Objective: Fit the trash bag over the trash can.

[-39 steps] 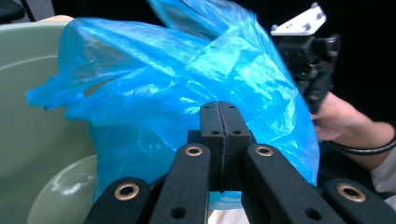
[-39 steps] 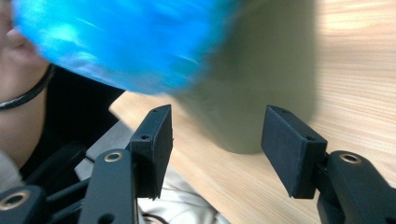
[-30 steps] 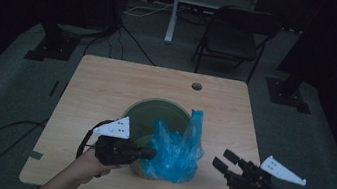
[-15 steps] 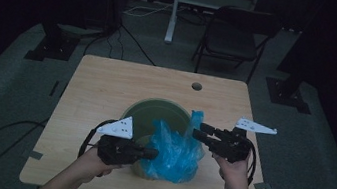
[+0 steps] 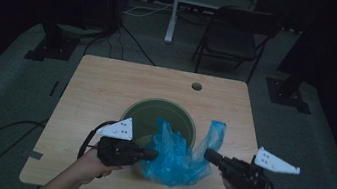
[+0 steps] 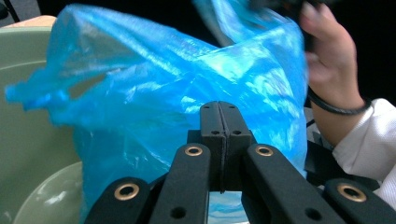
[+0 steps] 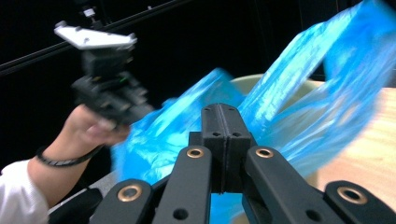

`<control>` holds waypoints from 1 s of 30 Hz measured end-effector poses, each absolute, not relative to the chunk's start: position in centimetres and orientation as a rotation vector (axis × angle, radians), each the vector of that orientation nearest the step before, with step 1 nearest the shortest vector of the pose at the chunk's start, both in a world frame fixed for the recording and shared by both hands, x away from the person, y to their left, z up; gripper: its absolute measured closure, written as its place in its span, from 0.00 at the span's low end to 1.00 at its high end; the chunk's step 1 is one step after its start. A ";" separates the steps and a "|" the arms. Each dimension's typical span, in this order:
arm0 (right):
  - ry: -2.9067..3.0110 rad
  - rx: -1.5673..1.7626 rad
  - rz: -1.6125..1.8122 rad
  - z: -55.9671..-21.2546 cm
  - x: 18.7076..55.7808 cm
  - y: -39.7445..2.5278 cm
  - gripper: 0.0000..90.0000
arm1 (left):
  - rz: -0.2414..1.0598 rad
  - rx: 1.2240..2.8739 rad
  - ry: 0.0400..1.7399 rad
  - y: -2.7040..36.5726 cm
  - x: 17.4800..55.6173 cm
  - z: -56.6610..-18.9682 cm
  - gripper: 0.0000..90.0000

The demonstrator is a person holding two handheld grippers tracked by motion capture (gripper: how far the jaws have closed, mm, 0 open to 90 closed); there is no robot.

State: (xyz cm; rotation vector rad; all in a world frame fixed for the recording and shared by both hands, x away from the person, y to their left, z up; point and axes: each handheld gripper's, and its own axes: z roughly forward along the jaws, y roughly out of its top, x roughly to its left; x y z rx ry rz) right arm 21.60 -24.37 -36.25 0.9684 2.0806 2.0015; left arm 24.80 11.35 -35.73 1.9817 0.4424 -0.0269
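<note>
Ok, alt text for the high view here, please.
A person's two handheld grippers pull a crumpled blue plastic bag from either side, the left gripper and the right gripper both shut on it. The bag lies partly over a round green bin on a light wooden table in a dark room.

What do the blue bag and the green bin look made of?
Blue bag: thin plastic film, glossy and translucent, judging by its crinkles, highlights and limp folds. Green bin: probably moulded plastic, smooth with a dull sheen on its rim and inner wall, though coated metal cannot be ruled out.
</note>
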 end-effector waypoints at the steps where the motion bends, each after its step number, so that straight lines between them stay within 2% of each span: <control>1: 2.080 0.955 2.011 -36.6 20.7 -24.3 1.00 | -0.030 1.984 0.441 11.4 24.7 -35.8 1.00; 6: 2.129 0.994 2.104 -39.4 18.3 -23.6 1.00 | -0.032 1.990 0.440 11.3 24.5 -36.0 1.00; 7: 2.192 1.085 2.075 -42.1 18.0 -22.6 1.00 | -0.021 1.996 0.445 11.3 24.5 -36.2 1.00; 10: 2.194 1.146 2.035 -43.6 18.1 -22.2 1.00 | -0.014 1.997 0.448 11.3 24.5 -36.3 1.00; 11: 2.198 1.262 1.994 -45.7 18.5 -21.9 1.00 | -0.012 1.995 0.442 11.4 24.4 -36.3 1.00; 12: 2.198 1.262 1.994 -45.7 18.5 -21.9 1.00 | -0.012 1.995 0.442 11.4 24.4 -36.3 1.00; 13: 2.201 1.363 1.974 -47.4 18.9 -21.9 0.99 | -0.013 1.999 0.437 11.4 24.4 -36.4 1.00; 17: 2.227 1.506 1.831 -49.3 19.8 -22.6 0.95 | -0.025 2.004 0.433 11.3 24.4 -36.5 1.00; 21: 2.069 1.565 1.767 -48.3 20.4 -25.5 0.92 | -0.020 2.009 0.428 11.4 24.3 -36.6 1.00; 25: 1.917 1.481 1.754 -44.5 20.4 -27.8 0.92 | -0.023 2.006 0.442 11.4 24.5 -36.6 1.00; 29: 1.832 1.328 1.815 -39.9 20.5 -28.6 0.82 | -0.025 2.001 0.445 11.4 24.6 -36.6 1.00; 30: 1.826 1.287 1.840 -38.9 20.6 -28.4 0.77 | -0.033 1.998 0.445 11.4 24.6 -36.6 1.00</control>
